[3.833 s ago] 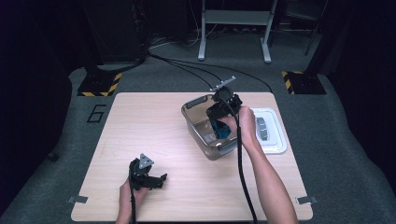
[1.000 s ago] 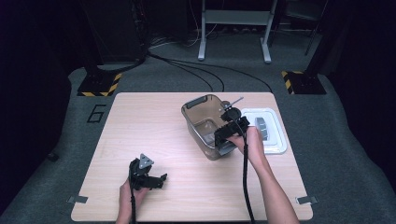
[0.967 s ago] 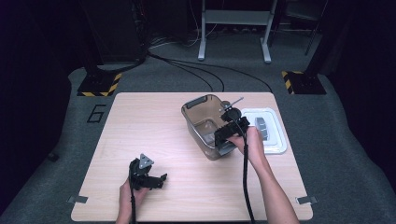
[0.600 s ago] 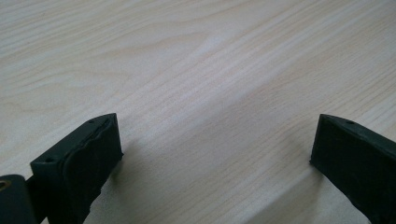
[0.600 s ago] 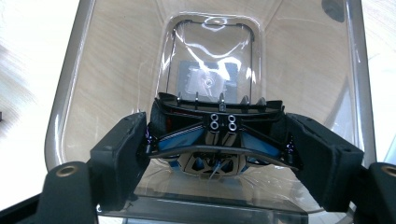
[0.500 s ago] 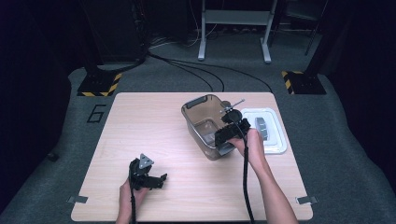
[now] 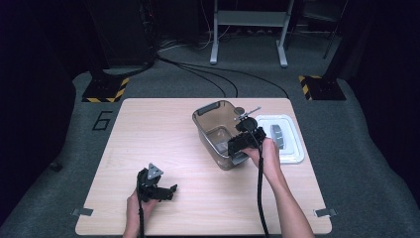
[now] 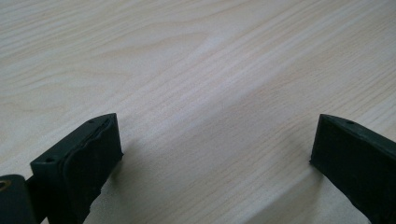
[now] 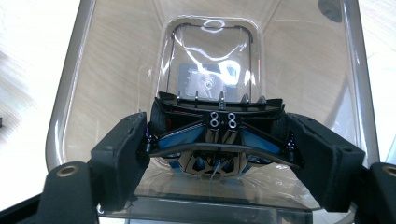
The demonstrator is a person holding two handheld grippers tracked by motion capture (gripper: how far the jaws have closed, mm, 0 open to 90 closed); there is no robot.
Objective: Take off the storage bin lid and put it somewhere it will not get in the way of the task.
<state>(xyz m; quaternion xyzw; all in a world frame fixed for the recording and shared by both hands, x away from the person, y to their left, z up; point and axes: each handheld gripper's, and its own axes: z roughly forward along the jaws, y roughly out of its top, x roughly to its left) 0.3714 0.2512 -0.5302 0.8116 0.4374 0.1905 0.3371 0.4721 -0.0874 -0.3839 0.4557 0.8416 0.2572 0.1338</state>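
Black and blue, the toy car point(image 9: 217, 135) hangs clamped crosswise between the right gripper point(image 9: 217, 154), just above the near end of the clear plastic bin point(image 9: 65, 116), whose bottom shows beneath it. To do this well, I would keep the car level and the wrist steady over the bin's opening, clear of the rim, and loosen the squeeze only where the car is meant to rest. Its jaws press both flanks of the car. Beside the bin lies the white lid point(image 7: 292, 144). Left gripper point(image 8: 215, 154) gapes wide, empty, low over the wooden desk point(image 8: 196, 70).
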